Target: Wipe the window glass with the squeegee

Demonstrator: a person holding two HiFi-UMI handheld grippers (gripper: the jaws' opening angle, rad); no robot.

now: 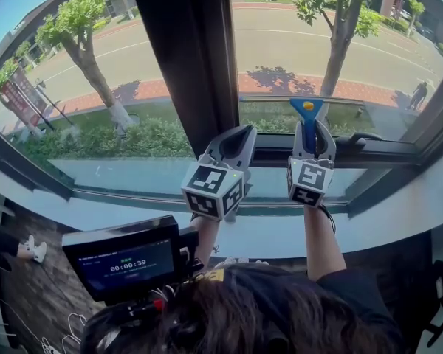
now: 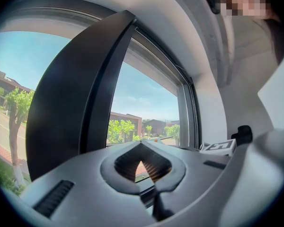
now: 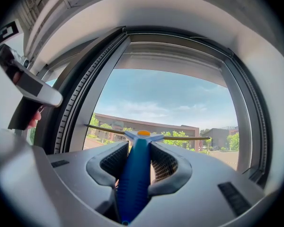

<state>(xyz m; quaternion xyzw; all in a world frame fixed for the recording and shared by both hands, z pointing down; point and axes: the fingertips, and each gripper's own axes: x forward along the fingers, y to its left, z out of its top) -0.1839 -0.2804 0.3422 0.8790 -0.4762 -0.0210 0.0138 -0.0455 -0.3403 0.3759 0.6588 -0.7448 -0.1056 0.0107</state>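
Pinching the squeegee (image 3: 132, 178) by its blue handle with the right claw (image 3: 141, 163), both ribbed pads pressed flat against the handle's sides. Pointing it straight up, with a T-shaped head and an orange dot at the top. Holding its thin blade level across the lower part of the right-hand window glass (image 3: 180, 98). Cannot tell whether the blade edge actually touches the pane.

From the head view, finding the right claw (image 1: 311, 133) raised in front of the bottom of that pane. Showing the squeegee (image 1: 307, 109) poking up past the claw tips against the window glass (image 1: 280, 50).

Keeping the left claw (image 2: 142, 167) pressed together at the tips, with nothing but daylight in the diamond-shaped gap behind them. Holding the left claw (image 1: 240, 135) just beside the right one, at the foot of the dark upright post (image 1: 184, 57) between the two panes. Below both, a pale sill (image 1: 280, 234). Beyond the panes, trees (image 1: 81, 21) under a blue sky.
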